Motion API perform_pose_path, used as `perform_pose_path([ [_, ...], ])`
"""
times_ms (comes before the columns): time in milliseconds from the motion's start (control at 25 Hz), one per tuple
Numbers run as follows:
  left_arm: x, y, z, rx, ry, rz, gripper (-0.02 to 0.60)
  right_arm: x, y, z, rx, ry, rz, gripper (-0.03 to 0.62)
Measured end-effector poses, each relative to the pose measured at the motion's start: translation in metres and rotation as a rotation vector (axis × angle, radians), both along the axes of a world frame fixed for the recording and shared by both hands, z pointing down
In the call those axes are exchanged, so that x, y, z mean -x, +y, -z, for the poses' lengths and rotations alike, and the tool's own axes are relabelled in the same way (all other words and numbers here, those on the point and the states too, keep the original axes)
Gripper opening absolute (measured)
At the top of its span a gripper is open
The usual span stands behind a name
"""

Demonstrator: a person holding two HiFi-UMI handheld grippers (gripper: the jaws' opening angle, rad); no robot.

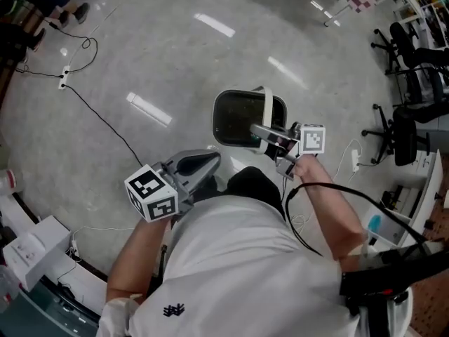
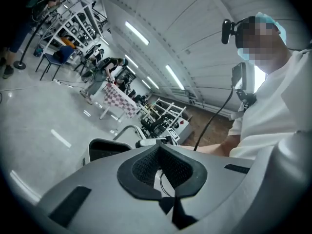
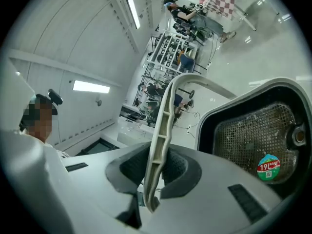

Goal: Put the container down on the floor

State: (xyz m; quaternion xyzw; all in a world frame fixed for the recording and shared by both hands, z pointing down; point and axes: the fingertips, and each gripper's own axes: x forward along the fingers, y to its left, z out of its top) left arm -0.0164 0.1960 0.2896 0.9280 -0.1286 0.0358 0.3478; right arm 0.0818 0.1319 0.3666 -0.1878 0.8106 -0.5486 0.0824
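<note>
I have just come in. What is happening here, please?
A person stands over a shiny floor with a two-jaw gripper in each hand. The right gripper has its jaws closed on the white handle of a dark container with a mesh lining. The container hangs from that handle and does not seem to be set down on the floor yet. The left gripper holds nothing; its jaws are together, near the person's body.
</note>
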Motion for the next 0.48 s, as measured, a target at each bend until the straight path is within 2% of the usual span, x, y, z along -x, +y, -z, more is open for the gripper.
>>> perform_pose_path([
  [320, 0.033, -0.053, -0.014, 0.068, 0.005, 0.127, 0.009, 0.050, -0.113, -0.037, 0.012, 0.028, 0.044, 0.035],
  [480, 0.049, -0.081, -0.029, 0.112, -0.027, 0.193, 0.009, 0.079, -0.169, -0.068, 0.043, -0.014, 0.083, 0.035],
])
